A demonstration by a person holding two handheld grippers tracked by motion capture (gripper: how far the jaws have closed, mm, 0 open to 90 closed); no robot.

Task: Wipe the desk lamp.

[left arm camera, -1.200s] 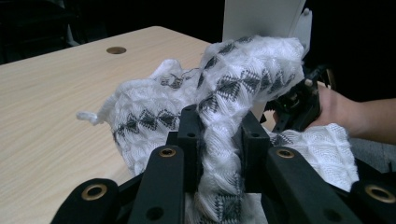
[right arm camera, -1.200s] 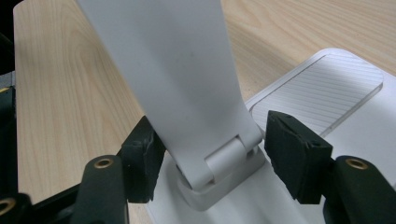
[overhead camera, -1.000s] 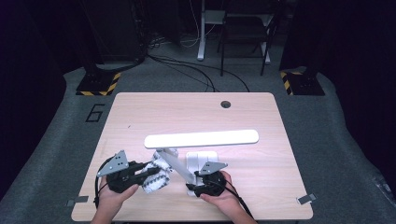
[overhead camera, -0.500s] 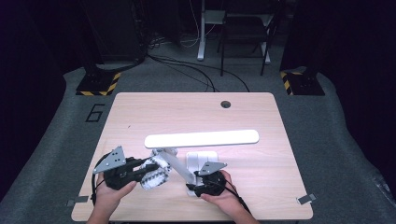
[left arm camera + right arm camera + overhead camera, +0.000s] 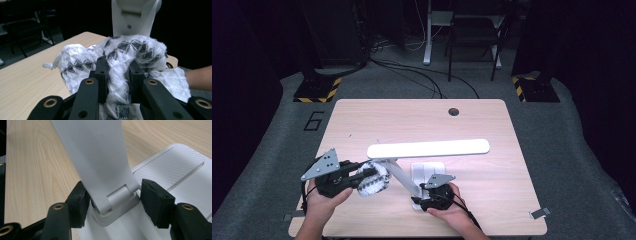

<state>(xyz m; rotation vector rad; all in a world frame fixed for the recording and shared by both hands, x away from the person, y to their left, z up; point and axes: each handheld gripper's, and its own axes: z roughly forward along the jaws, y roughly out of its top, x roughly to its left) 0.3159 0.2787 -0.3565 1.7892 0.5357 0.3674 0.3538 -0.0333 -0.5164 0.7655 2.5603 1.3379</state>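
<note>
A white desk lamp stands on the wooden table (image 5: 412, 120), with a long lit head (image 5: 428, 148), a slanted arm (image 5: 402, 176) and a flat base (image 5: 428, 169). My left gripper (image 5: 364, 176) is shut on a bunched white cloth with a black pattern (image 5: 372, 181), held against the lower left side of the lamp arm. In the left gripper view the cloth (image 5: 125, 50) bulges between and over the jaws, and the lamp arm (image 5: 132, 17) rises just behind it. My right gripper (image 5: 112, 197) clamps the hinge (image 5: 117, 197) where the arm (image 5: 95, 152) meets the base (image 5: 175, 167).
A round cable hole (image 5: 454, 111) sits near the table's far edge. Bare wood lies on the right half and at the back. Beyond the table are dark floor, cables and stands with yellow-black stripes (image 5: 317, 92).
My left gripper has risen with the cloth, sliding up and slightly left along the lamp arm. The right gripper and the lamp have kept still.
</note>
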